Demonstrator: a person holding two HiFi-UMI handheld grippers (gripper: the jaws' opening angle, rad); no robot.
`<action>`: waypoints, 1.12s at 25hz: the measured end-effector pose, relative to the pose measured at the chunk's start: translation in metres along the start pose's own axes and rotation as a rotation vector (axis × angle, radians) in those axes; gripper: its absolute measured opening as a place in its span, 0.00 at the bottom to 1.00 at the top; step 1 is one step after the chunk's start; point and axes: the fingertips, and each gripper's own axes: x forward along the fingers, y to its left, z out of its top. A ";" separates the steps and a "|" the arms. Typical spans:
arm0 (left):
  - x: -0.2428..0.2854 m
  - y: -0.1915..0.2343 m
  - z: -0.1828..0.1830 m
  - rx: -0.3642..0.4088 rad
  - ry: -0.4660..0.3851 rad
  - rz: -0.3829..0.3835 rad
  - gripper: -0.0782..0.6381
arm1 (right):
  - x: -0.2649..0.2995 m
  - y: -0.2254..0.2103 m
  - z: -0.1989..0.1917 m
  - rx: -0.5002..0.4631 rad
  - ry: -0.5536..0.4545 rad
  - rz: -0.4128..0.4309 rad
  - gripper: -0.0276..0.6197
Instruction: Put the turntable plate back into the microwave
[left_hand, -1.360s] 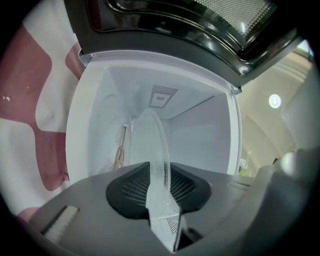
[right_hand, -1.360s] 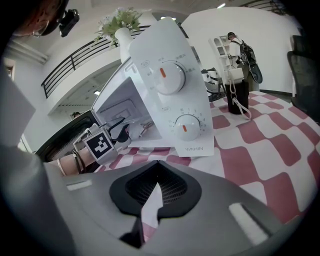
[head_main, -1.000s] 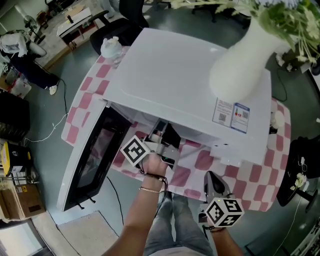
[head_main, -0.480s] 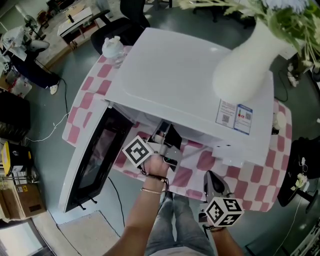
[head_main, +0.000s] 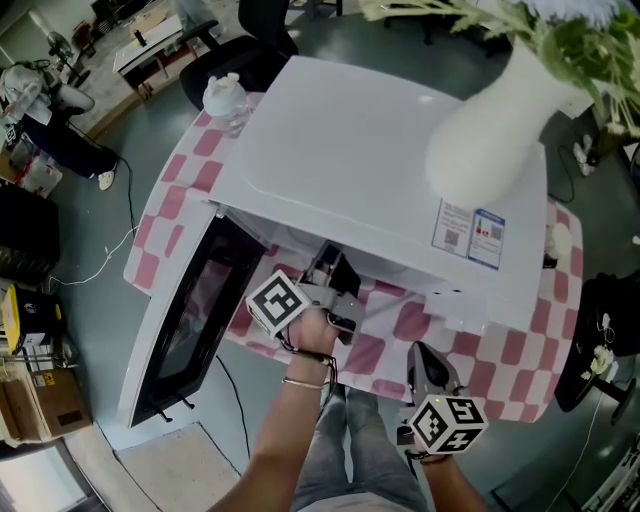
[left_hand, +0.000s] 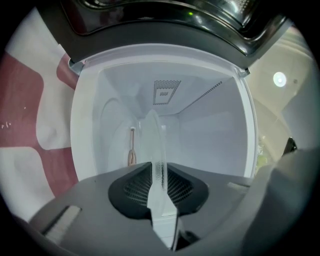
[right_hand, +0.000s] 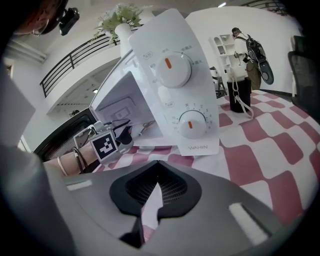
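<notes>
One microwave (head_main: 370, 160), one turntable plate (left_hand: 152, 145), one vase (head_main: 490, 130), two knobs (right_hand: 172, 67) (right_hand: 192, 123), two tools (head_main: 330, 268) (head_main: 422, 352).

Microwave (head_main: 380, 170) door (head_main: 185, 320) is hanging wide open, walling off the left approach and leaving the white cavity (left_hand: 210, 135) open in front. The glass turntable plate (left_hand: 152, 140), standing on edge, is splitting that opening. A white vase (head_main: 490, 130) is crowding the oven's top.

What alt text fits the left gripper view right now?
The left gripper holds the clear turntable plate edge-on between its jaws, which have just been closing on it. Behind it the open microwave shows its white cavity; pink-checked tablecloth at left.
</notes>
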 end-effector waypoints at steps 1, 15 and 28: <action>0.000 0.001 0.000 0.002 0.003 0.010 0.17 | 0.000 -0.001 0.000 0.001 -0.001 -0.002 0.06; 0.004 0.010 -0.001 0.178 0.104 0.195 0.17 | 0.000 0.002 -0.001 -0.003 0.000 0.001 0.06; 0.012 0.015 0.004 0.428 0.219 0.373 0.24 | -0.001 0.003 0.000 -0.001 -0.002 0.001 0.06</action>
